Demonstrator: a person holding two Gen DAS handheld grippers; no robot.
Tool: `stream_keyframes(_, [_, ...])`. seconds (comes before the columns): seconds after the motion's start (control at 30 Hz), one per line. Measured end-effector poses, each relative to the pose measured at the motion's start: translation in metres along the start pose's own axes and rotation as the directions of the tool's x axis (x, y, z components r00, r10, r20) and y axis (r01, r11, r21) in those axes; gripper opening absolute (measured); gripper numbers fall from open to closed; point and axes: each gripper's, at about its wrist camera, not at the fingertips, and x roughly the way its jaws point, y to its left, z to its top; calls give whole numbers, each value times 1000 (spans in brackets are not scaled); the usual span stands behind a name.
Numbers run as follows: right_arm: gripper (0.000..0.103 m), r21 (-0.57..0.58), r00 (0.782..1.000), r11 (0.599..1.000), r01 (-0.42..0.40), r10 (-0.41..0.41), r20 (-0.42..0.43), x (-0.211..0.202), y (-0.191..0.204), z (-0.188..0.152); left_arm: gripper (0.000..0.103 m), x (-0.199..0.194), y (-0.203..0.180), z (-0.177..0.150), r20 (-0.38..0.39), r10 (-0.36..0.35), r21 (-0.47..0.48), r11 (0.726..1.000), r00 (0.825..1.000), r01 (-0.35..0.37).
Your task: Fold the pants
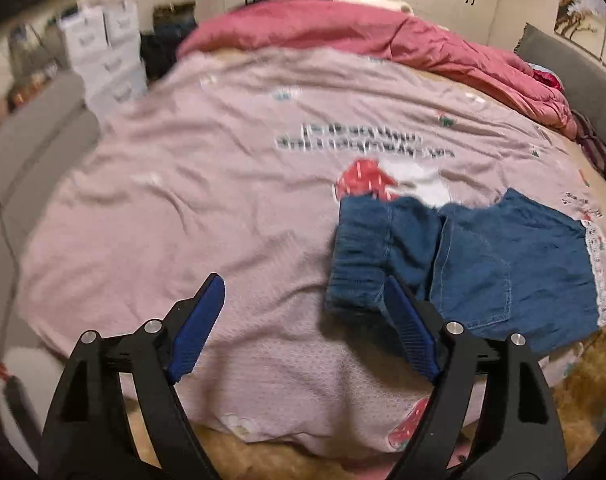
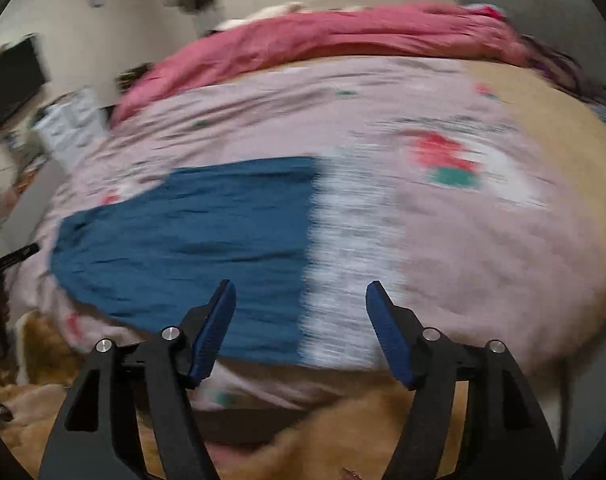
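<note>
Blue denim pants lie folded on a pink printed bedspread, at the right in the left wrist view, with a ribbed cuff at their left end. My left gripper is open and empty, above the spread just left of the pants; its right finger overlaps the cuff edge. In the blurred right wrist view the pants lie left of centre. My right gripper is open and empty, above the pants' right edge.
A crumpled red quilt lies across the far side of the bed. White boxes stand at far left. A grey headboard is on the right. A tan furry blanket covers the near edge.
</note>
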Motion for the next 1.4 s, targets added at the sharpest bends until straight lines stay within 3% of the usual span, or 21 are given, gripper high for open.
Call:
stream_keyframes(0.1, [67, -59, 997, 997, -51, 47, -60, 37, 34, -1, 75, -8, -25, 5, 40, -108, 39, 994, 993, 107])
stream_keyframes(0.17, [67, -62, 994, 996, -69, 63, -88, 54, 49, -3, 78, -2, -52, 5, 24, -204, 85, 976, 979, 202])
stream_keyframes(0.27, [67, -72, 990, 996, -56, 46, -136, 75, 63, -10, 80, 16, -99, -1, -20, -278, 188, 942, 960, 277])
stream_keyframes(0.4, [67, -56, 988, 997, -57, 49, -143, 86, 60, -20, 81, 53, -134, -15, -115, -290, 259, 914, 950, 311])
stream_keyframes(0.47, [68, -39, 988, 997, -68, 61, -141, 85, 59, -19, 81, 75, -139, -23, -166, -239, 274, 921, 957, 278])
stream_keyframes(0.67, [71, 108, 984, 981, -163, 169, -50, 59, 31, -19, 86, 89, -149, -34, -165, -205, 321, 914, 965, 249])
stream_keyframes(0.77, [74, 147, 990, 979, -139, 137, 25, 25, 12, -17, 90, 68, -149, -25, -177, -224, 323, 907, 958, 271])
stream_keyframes(0.87, [84, 177, 996, 982, -69, 58, 65, -5, -8, -19, 93, 37, -154, -6, -136, -286, 328, 890, 949, 315])
stream_keyframes(0.93, [84, 205, 998, 979, -13, -1, 65, -16, -23, -20, 94, 23, -164, 5, -104, -301, 363, 876, 948, 318])
stream_keyframes(1.1, [84, 263, 998, 964, 32, -44, 42, -22, -49, -33, 94, 15, -223, 39, -130, -439, 466, 765, 889, 445])
stream_keyframes(1.2, [84, 304, 1000, 952, 17, -24, 20, -15, -58, -40, 94, 25, -277, 53, -198, -488, 549, 663, 850, 509])
stream_keyframes(1.23, [84, 313, 1000, 950, 9, -14, 14, -11, -58, -41, 94, 28, -290, 57, -215, -498, 562, 641, 840, 523])
stream_keyframes(1.27, [84, 312, 1000, 950, 3, -8, 15, -8, -58, -41, 94, 36, -313, 62, -256, -509, 576, 602, 822, 553])
stream_keyframes(1.33, [84, 305, 1000, 952, -9, 4, 14, -1, -56, -38, 94, 45, -340, 65, -302, -517, 594, 555, 801, 583])
stream_keyframes(1.37, [84, 307, 1000, 952, -6, 3, 11, 3, -57, -37, 94, 52, -361, 67, -338, -524, 611, 510, 782, 605])
stream_keyframes(1.4, [84, 314, 1000, 949, -10, 6, 11, 7, -59, -34, 94, 56, -376, 67, -355, -523, 624, 484, 775, 613])
